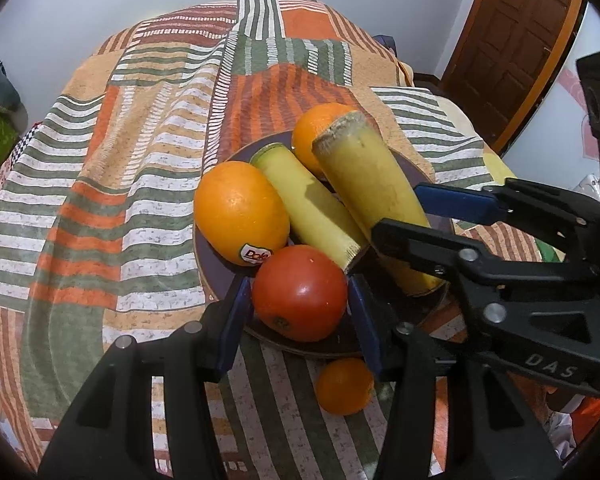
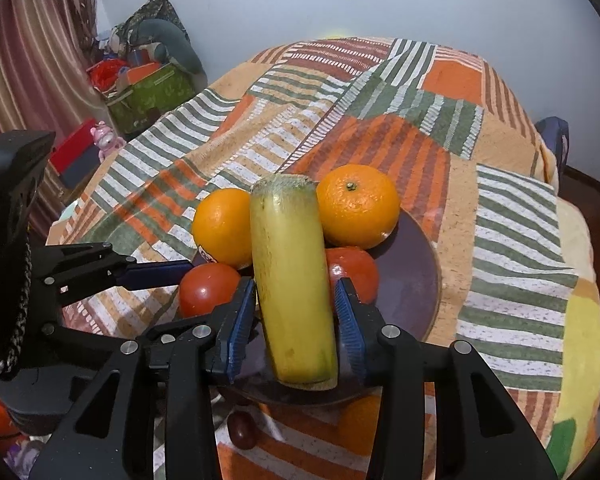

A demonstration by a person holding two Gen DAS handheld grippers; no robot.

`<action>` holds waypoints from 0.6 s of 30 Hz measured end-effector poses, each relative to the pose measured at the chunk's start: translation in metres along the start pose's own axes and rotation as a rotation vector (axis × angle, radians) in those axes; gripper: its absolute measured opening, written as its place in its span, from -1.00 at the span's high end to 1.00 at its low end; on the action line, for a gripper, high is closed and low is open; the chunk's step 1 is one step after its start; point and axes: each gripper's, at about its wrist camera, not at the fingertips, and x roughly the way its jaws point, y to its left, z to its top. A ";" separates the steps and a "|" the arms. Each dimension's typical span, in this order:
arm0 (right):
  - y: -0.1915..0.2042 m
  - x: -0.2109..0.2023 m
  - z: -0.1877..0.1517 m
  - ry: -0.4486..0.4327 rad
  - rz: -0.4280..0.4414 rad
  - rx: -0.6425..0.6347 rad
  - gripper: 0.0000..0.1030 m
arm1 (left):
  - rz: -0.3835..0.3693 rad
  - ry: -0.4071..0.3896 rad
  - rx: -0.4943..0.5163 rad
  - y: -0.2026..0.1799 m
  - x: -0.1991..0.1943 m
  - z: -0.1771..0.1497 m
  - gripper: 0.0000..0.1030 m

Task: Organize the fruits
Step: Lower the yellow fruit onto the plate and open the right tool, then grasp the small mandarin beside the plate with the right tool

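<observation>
Two grippers over a dark round plate, left gripper pads wide beside a red tomato, right gripper pads narrowly flanking a yellow banana piece, oranges beyond, striped patchwork cloth underneath, white wall and brown wooden door farther off.

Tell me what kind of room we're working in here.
Probably a bedroom at home: the plate of fruit sits on a patterned blanket spread over what looks like a bed, with a wooden door, a curtain and a box of toys around it.
</observation>
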 end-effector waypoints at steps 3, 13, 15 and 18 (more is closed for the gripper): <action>-0.002 -0.010 0.000 -0.018 -0.008 0.006 0.25 | 0.006 -0.019 -0.003 0.001 -0.010 -0.002 0.00; -0.008 -0.051 -0.012 -0.073 -0.057 0.021 0.12 | 0.033 -0.073 -0.021 0.003 -0.050 -0.014 -0.08; -0.009 -0.058 -0.017 -0.077 -0.071 0.020 0.12 | 0.037 -0.073 -0.021 0.002 -0.054 -0.019 -0.09; -0.013 -0.066 -0.025 -0.074 -0.086 0.021 0.10 | 0.039 -0.065 -0.025 0.000 -0.058 -0.027 -0.09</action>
